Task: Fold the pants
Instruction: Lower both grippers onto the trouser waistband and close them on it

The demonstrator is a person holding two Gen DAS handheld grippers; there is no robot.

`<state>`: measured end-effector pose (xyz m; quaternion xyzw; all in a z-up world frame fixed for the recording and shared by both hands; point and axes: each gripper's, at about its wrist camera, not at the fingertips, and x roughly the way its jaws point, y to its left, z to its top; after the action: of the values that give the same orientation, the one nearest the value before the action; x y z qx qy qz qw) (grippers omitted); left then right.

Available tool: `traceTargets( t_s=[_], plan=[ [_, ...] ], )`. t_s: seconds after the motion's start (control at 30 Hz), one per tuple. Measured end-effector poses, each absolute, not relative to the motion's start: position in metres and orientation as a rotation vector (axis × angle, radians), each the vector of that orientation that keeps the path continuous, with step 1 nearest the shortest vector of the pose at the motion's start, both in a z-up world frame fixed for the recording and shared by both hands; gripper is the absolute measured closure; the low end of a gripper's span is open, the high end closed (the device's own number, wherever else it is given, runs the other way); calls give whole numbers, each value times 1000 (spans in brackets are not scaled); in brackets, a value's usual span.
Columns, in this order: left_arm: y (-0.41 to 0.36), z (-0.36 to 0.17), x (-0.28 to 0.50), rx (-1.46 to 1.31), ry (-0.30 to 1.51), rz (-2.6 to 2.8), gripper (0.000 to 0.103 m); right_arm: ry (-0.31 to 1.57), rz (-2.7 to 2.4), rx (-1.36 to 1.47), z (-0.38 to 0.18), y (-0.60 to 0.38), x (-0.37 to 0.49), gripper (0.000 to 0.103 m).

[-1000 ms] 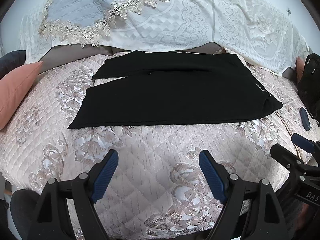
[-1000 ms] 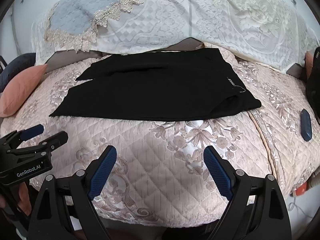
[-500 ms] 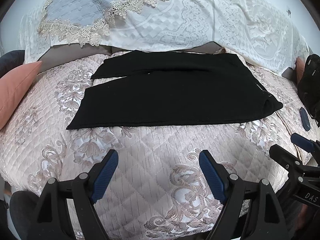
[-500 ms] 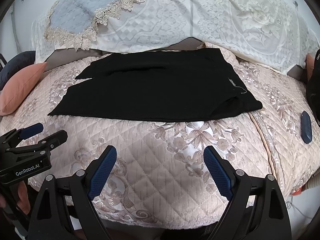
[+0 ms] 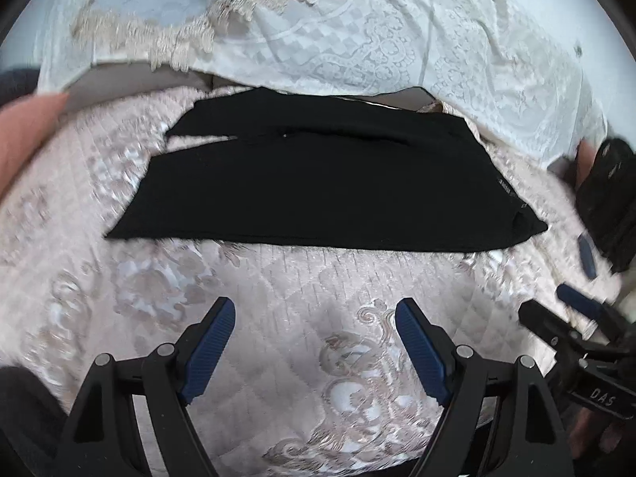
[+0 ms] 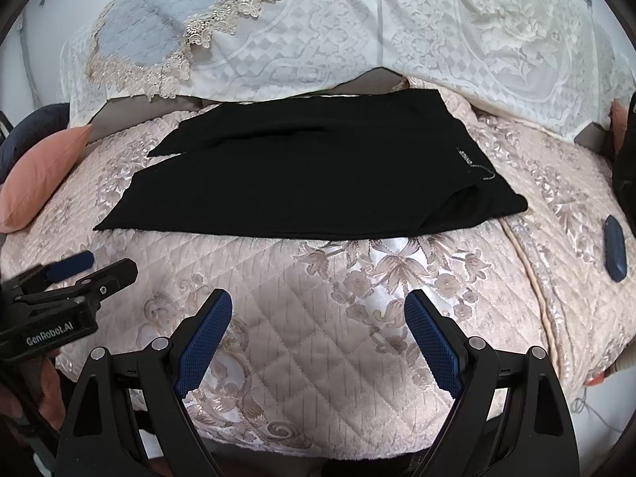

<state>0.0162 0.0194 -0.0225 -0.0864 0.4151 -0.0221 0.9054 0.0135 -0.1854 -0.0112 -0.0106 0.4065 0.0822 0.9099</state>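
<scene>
The pants [image 6: 310,175] lie flat on the bed [image 6: 318,342], legs pointing left, waistband right. Behind the pants stand the pillows [image 6: 357,31]. Left of the pants rests a cushion [image 6: 39,175]; right of them, a small case [image 6: 615,242].

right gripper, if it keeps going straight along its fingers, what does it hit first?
Probably the bare quilted bedspread just ahead of the open right gripper; the black pants lie farther along that line. Depth is hard to judge in fisheye.

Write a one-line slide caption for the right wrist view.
Open right gripper poised above a quilted bedspread, facing black pants laid flat, with the left gripper alongside.
</scene>
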Motion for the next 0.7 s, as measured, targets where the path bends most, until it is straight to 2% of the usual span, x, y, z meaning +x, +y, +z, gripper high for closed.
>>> traceTargets(
  t_s=[0.17,0.27,0.5,0.7],
  plan=[
    [31,-37,30,-254,878,-68,19,853,162,20,-20,-200,26,19],
    [39,-46,36,-329,892,-88,23,863,150,49,-26,-210,34,20],
    [67,-63,56,-477,893,-94,42,877,143,152,-37,-237,56,23],
    [85,-67,69,-577,867,-92,43,881,116,272,-47,-267,77,24]
  ],
)
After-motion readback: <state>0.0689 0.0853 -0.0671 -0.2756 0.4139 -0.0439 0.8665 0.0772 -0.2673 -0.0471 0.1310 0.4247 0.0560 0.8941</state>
